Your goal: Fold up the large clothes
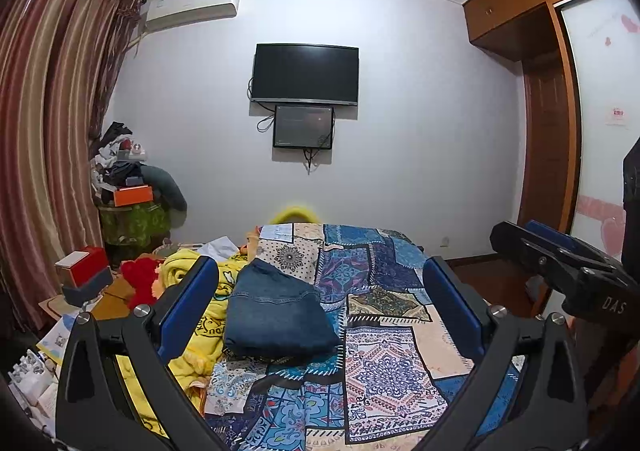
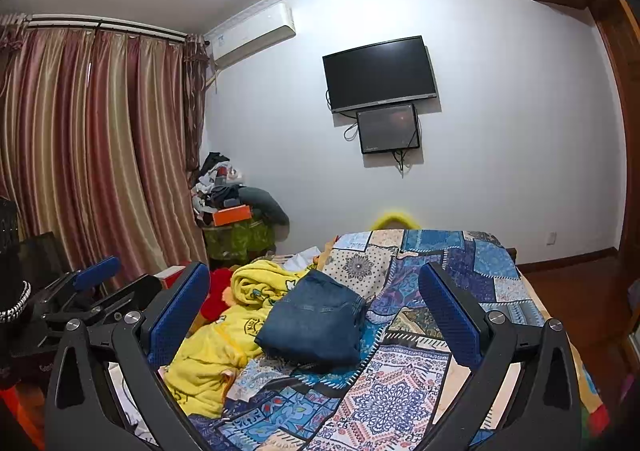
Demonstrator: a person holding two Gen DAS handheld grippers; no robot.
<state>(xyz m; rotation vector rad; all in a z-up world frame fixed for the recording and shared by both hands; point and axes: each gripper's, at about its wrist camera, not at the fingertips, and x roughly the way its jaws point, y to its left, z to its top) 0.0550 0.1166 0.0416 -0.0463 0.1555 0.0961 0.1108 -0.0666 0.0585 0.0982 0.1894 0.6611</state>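
Jeans (image 1: 276, 311) folded into a compact stack on the patchwork bedspread (image 1: 384, 363), yellow blanket (image 1: 192, 291) just left.
Left tool (image 1: 320, 303) and right tool (image 2: 316, 311) both gape wide, holding nothing, raised clear of the stack. Fold looks finished; if tidying, press edges flat, don't drag.

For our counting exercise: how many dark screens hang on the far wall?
2. The larger screen is mounted higher; the smaller screen hangs directly below it, cables trailing beneath. Neither view shows any other.
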